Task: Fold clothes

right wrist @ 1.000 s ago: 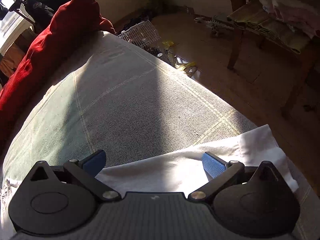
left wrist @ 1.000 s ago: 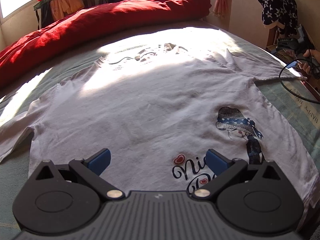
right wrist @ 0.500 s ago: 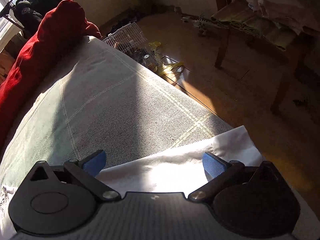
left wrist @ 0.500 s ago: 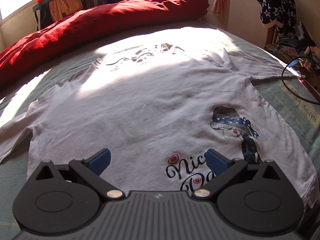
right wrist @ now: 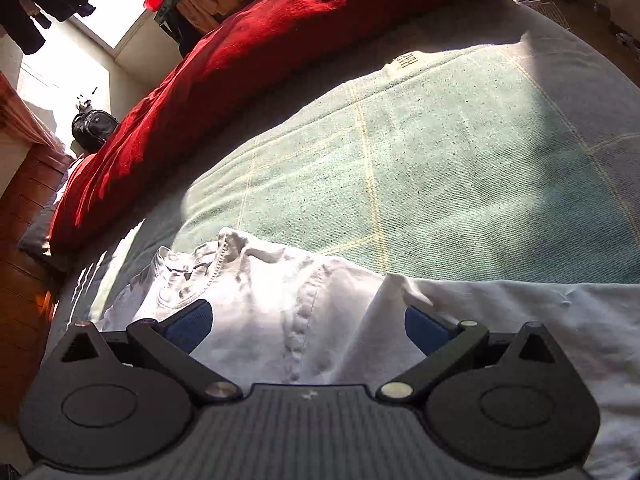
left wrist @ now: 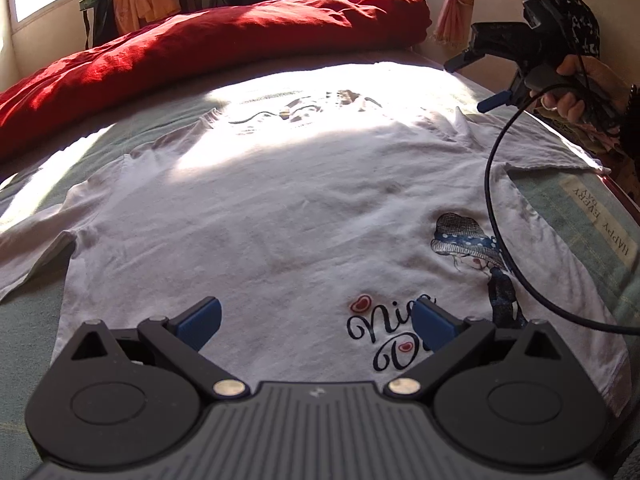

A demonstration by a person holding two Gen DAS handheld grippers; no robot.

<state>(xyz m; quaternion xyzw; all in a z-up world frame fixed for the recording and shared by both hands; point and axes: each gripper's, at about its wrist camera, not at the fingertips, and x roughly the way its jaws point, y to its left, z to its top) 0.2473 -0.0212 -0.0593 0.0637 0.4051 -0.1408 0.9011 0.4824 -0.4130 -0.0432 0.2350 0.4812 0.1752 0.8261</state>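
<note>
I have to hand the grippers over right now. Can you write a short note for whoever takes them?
Left gripper: open, empty, low over the T-shirt near its hem.
Right gripper: open, empty, above the shirt's collar end, near a sleeve.
The shirt lies flat, print side up, on the green blanket; the red duvet lies beyond it.
Done: shirt spread out.
Left: every fold.

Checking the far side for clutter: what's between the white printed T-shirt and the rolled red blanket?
Only bare green checked bedcover separates the white printed T-shirt from the rolled red blanket; nothing lies there, shown in both wrist views.
</note>
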